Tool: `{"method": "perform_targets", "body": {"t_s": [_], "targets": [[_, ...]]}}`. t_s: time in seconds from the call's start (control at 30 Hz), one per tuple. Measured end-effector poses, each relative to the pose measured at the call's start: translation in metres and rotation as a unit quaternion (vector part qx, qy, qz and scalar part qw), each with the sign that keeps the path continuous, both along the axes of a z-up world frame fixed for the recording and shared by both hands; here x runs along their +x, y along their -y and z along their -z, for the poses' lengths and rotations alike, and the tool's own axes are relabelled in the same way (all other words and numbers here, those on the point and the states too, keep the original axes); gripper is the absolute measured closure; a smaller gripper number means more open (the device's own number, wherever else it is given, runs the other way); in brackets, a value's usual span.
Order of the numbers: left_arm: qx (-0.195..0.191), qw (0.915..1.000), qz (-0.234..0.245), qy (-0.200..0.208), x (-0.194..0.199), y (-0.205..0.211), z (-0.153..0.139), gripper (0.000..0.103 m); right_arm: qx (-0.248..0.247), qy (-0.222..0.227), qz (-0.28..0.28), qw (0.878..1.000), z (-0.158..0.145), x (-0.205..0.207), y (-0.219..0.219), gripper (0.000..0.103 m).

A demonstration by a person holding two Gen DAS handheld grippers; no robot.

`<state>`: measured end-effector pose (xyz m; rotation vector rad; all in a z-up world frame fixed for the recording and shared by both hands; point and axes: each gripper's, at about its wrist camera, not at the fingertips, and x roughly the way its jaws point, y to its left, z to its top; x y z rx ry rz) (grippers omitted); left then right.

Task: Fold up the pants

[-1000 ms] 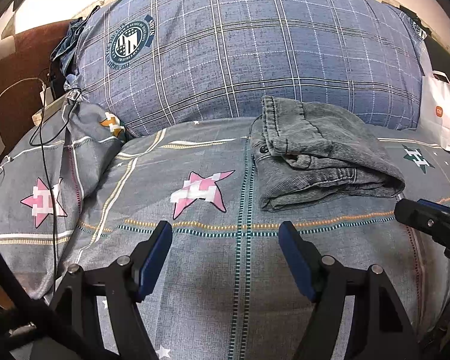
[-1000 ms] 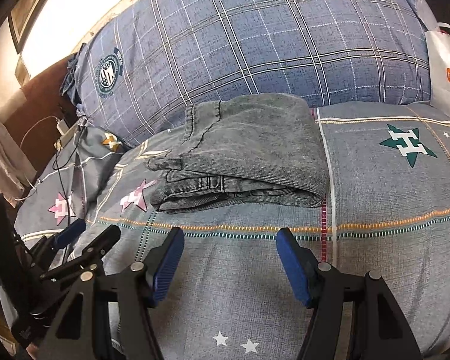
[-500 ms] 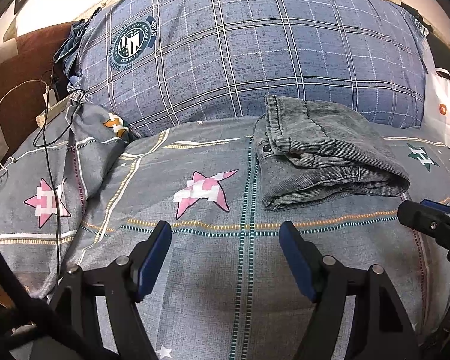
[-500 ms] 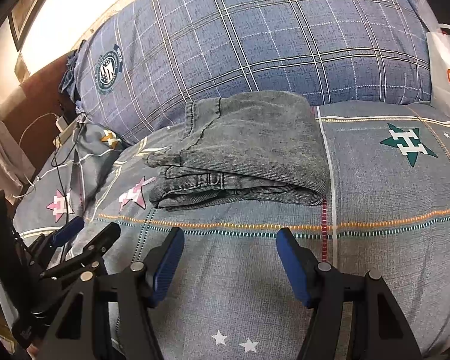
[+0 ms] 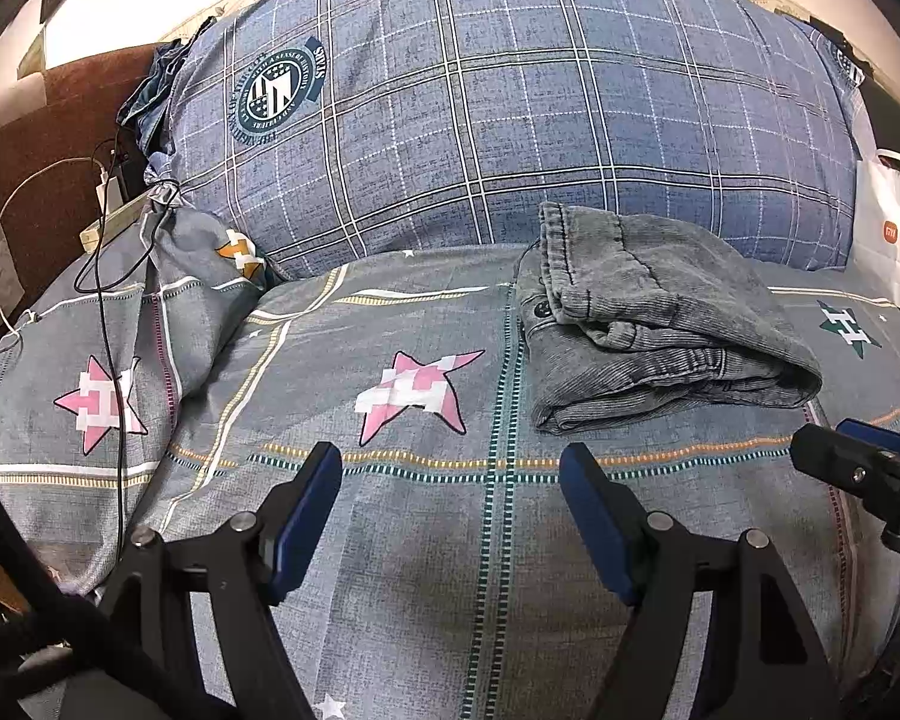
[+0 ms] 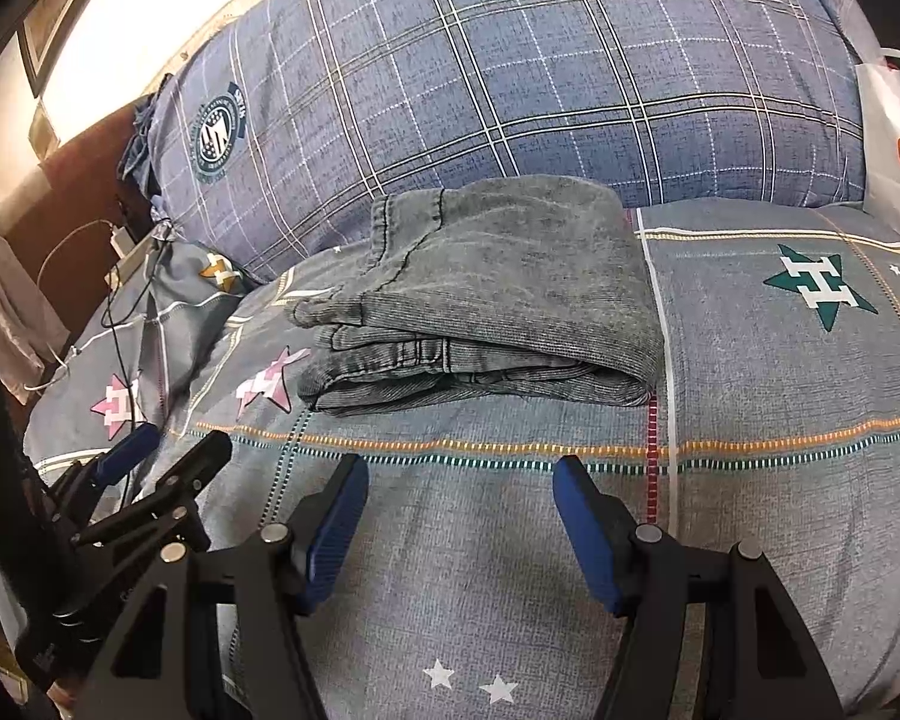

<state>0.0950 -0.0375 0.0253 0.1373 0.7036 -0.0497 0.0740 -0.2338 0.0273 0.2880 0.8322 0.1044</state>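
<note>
Grey denim pants (image 5: 648,324) (image 6: 498,294) lie folded into a compact stack on the patterned bedspread (image 5: 426,540), just in front of a big plaid pillow. My left gripper (image 5: 450,468) hovers open over bare bedspread, nearer than the stack and left of it, with nothing between its blue pads. My right gripper (image 6: 459,480) is open too, directly in front of the stack's folded edge, apart from it. The right gripper's tip (image 5: 858,468) shows at the right edge of the left wrist view, and the left gripper (image 6: 174,450) at lower left of the right wrist view.
A blue plaid pillow (image 5: 510,120) (image 6: 510,72) backs the bed. A white paper bag (image 5: 888,240) (image 6: 897,138) stands at the right. Black and white cables (image 5: 102,276) and a charger trail over the bed's left side by a brown headboard (image 5: 60,138).
</note>
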Motion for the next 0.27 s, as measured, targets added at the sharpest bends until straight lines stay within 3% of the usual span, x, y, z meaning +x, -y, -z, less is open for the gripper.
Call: {"method": "perform_targets", "body": {"t_s": [0.27], "targets": [[0.006, 0.9999, 0.009, 0.013, -0.0043, 0.0036, -0.0017, 0.027, -0.001, 0.000, 0.000, 1.000, -0.0001, 0.0001, -0.0007, 0.035]]}}
